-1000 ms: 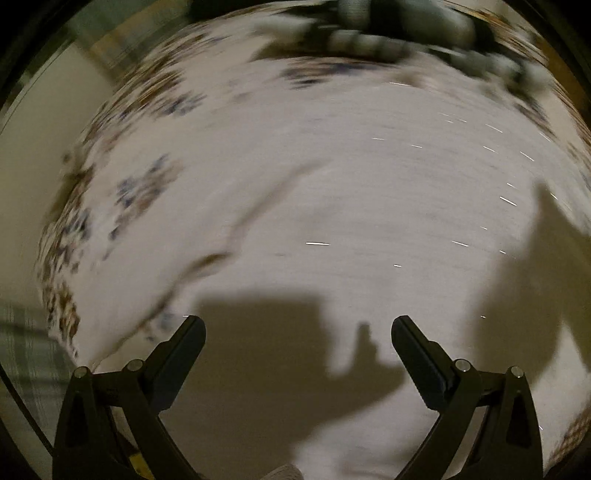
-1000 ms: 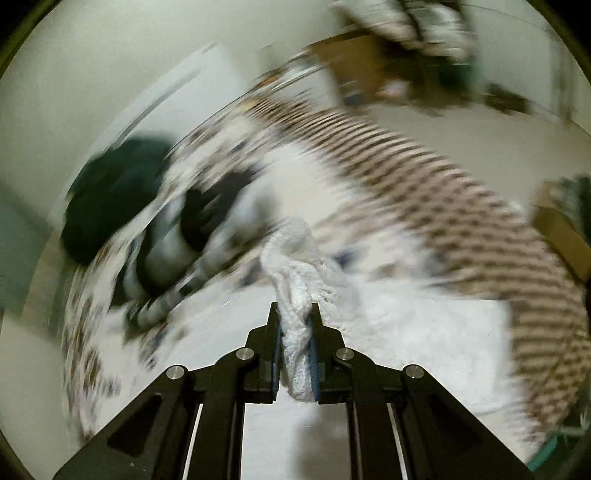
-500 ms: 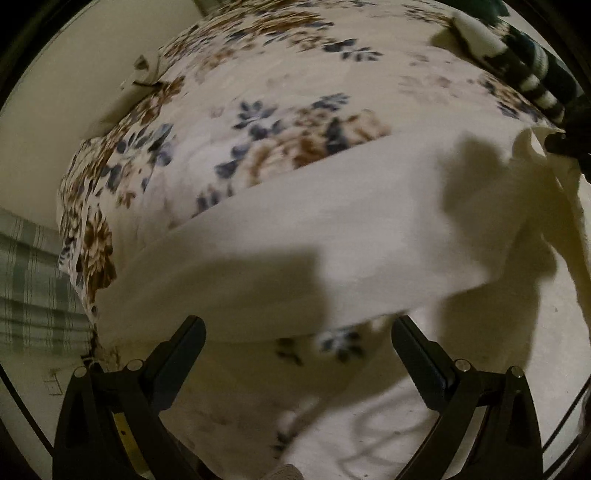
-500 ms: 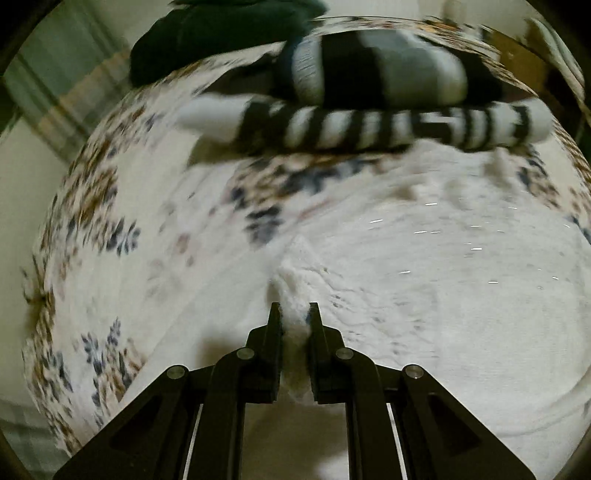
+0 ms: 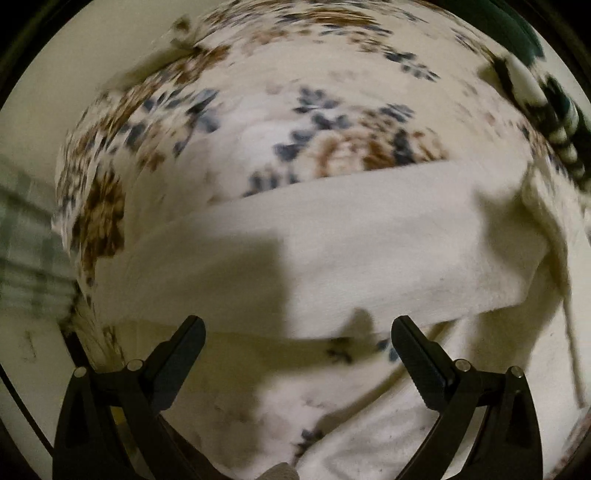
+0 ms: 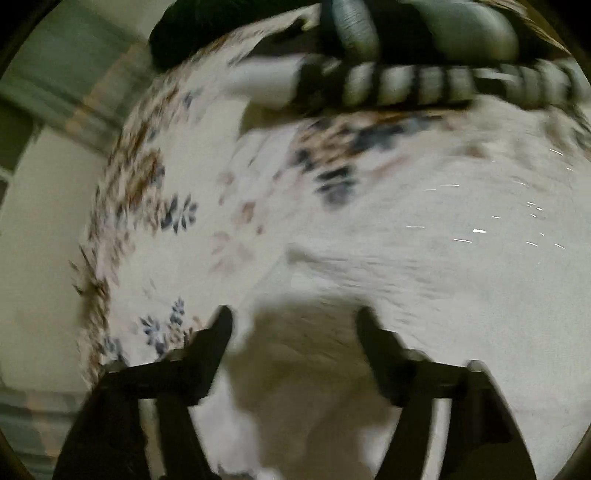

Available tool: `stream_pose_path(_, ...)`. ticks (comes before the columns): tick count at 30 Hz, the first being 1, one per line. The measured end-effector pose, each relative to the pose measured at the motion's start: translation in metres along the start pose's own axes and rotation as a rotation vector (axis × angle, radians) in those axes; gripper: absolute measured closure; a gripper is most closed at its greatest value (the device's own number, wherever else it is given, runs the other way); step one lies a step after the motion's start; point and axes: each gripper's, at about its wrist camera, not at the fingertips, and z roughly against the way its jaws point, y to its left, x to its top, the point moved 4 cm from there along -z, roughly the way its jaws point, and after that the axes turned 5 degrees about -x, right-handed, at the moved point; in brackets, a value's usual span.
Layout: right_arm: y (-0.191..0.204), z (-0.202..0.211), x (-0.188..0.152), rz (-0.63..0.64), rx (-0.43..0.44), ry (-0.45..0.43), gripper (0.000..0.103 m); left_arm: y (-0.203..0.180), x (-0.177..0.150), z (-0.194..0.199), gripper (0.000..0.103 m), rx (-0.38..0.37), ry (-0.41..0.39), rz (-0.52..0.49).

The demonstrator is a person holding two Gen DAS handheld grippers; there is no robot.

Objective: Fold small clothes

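Observation:
A cream white garment [image 5: 332,243] lies folded over on a floral bedspread [image 5: 280,92]. My left gripper [image 5: 297,332] is open and empty, just above the garment's near fold edge. In the right wrist view the same white garment [image 6: 443,280] lies flat, blurred by motion. My right gripper [image 6: 293,325] is open over the garment's near corner and holds nothing.
A black-and-white striped garment [image 6: 424,85] and a dark green garment [image 6: 207,33] lie at the far side of the bed. The striped piece also shows at the right edge of the left wrist view [image 5: 561,122]. The bed edge and a plaid cloth [image 5: 29,236] are at left.
My right gripper has opened and let go of the white garment's corner, which now lies on the bed. The left gripper has stayed open and shifted slightly toward the fold.

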Motion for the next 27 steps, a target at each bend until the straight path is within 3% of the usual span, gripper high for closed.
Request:
stream_pose_path(3, -0.047, 0.036, -0.006, -0.047, -0.140, -0.044, 0.004, 0.031, -0.002, -0.002, 0.000, -0.031, 0.018, 0.120)
stream_pose_path(4, -0.066, 0.046, -0.010, -0.052, -0.228, -0.060, 0.001, 0.046, -0.003, -0.006, 0.000, -0.044, 0.034, 0.177)
stream_pose_path(8, -0.111, 0.054, -0.024, -0.050, -0.398, -0.058, 0.001, 0.102, -0.015, -0.031, 0.000, -0.105, 0.098, 0.458)
stream_pose_path(13, -0.145, 0.039, -0.045, -0.101, -0.435, 0.020, 0.001, 0.175, -0.040, -0.062, 0.000, -0.156, 0.101, 0.852)
stream_pose_path(19, -0.140, 0.033, -0.057, -0.101, -0.418, 0.016, 0.001, 0.240, -0.060, -0.083, 0.004, -0.118, 0.026, 1.146)
stream_pose_path(22, -0.126, 0.030, -0.056, -0.075, -0.420, 0.005, 0.001, 0.261, -0.058, -0.082, 0.020, -0.072, -0.037, 1.213)
stream_pose_path(23, -0.123, 0.029, -0.055, -0.068, -0.425, 0.002, 0.001, 0.265, -0.053, -0.080, 0.041, -0.057, -0.069, 1.209)
stream_pose_path(24, -0.120, 0.028, -0.054, -0.058, -0.441, 0.000, 0.001, 0.268, -0.048, -0.079, 0.055, -0.041, -0.085, 1.192)
stream_pose_path(25, -0.117, 0.028, -0.053, -0.052, -0.454, -0.001, 0.001, 0.271, -0.039, -0.078, 0.084, -0.058, -0.118, 1.164)
stream_pose_path(27, -0.115, 0.028, -0.049, -0.050, -0.471, -0.004, 0.001, 0.276, -0.022, -0.076, 0.092, -0.065, -0.144, 1.114)
